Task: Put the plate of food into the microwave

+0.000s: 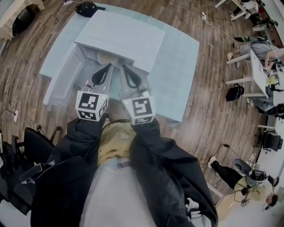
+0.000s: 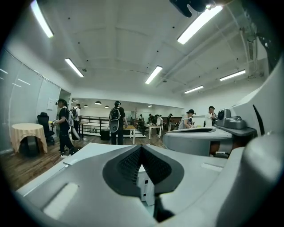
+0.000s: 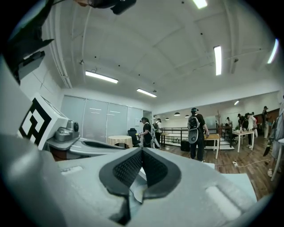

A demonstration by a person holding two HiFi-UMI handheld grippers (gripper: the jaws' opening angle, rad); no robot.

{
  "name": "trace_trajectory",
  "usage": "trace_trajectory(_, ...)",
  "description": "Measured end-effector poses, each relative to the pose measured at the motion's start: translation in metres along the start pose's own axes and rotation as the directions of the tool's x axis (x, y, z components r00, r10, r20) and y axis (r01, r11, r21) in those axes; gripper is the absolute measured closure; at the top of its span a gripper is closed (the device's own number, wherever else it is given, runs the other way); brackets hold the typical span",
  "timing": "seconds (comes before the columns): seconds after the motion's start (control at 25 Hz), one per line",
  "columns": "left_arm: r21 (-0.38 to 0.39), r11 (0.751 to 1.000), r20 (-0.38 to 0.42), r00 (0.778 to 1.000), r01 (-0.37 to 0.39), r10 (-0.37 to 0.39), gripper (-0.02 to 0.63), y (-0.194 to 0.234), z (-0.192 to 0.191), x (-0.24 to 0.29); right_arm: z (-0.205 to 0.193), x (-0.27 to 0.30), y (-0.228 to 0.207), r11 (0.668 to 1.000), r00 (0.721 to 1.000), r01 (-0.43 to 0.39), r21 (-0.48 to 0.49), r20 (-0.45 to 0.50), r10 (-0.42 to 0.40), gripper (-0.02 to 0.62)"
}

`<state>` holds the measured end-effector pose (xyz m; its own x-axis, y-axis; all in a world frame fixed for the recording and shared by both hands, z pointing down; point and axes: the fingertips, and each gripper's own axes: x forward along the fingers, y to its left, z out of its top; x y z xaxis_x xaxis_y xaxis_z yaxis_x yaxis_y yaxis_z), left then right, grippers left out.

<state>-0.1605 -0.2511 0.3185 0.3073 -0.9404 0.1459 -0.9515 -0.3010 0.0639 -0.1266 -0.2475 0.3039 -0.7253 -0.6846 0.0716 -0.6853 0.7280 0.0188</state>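
In the head view a white microwave (image 1: 120, 35) stands on a light blue table (image 1: 177, 66), its door (image 1: 62, 82) swung open to the left. A pale round shape (image 1: 105, 57), possibly the plate, shows inside the opening; I cannot tell more. Both grippers are held side by side near my body, pointing at the opening. The left gripper (image 1: 108, 66) is shut and holds nothing, its tips meeting (image 2: 141, 147). The right gripper (image 1: 125, 68) is also shut and empty (image 3: 142, 150). Each gripper view looks level across the room, with the other gripper alongside.
A black bag (image 1: 88, 8) lies at the table's far edge. Black chairs (image 1: 35, 146) stand at my left. People sit at desks (image 1: 262, 53) on the right, and others stand farther off (image 2: 116, 122). A round covered table (image 2: 27, 133) is at the far left.
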Motion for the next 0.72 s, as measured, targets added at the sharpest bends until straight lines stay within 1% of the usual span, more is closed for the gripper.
trace_trajectory(0.2, 0.029, 0.999, 0.025, 1.0, -0.018, 0.017, 0.611, -0.004, 0.012, 0.003, 0.012, -0.004, -0.007, 1.0, 1.0, -0.001, -0.018, 0.024, 0.002, 0.597)
trace_trajectory(0.4, 0.052, 0.998, 0.032, 0.999, -0.034, 0.032, 0.611, -0.005, 0.02, 0.009, 0.021, -0.003, -0.013, 1.0, 0.999, -0.005, -0.022, 0.039, 0.006, 0.597)
trace_trajectory(0.72, 0.065, 0.997, 0.034, 0.998, -0.046, 0.044, 0.611, -0.005, 0.022, 0.016, 0.021, -0.001, -0.019, 1.0, 0.999, -0.016, -0.027, 0.051, 0.018, 0.597)
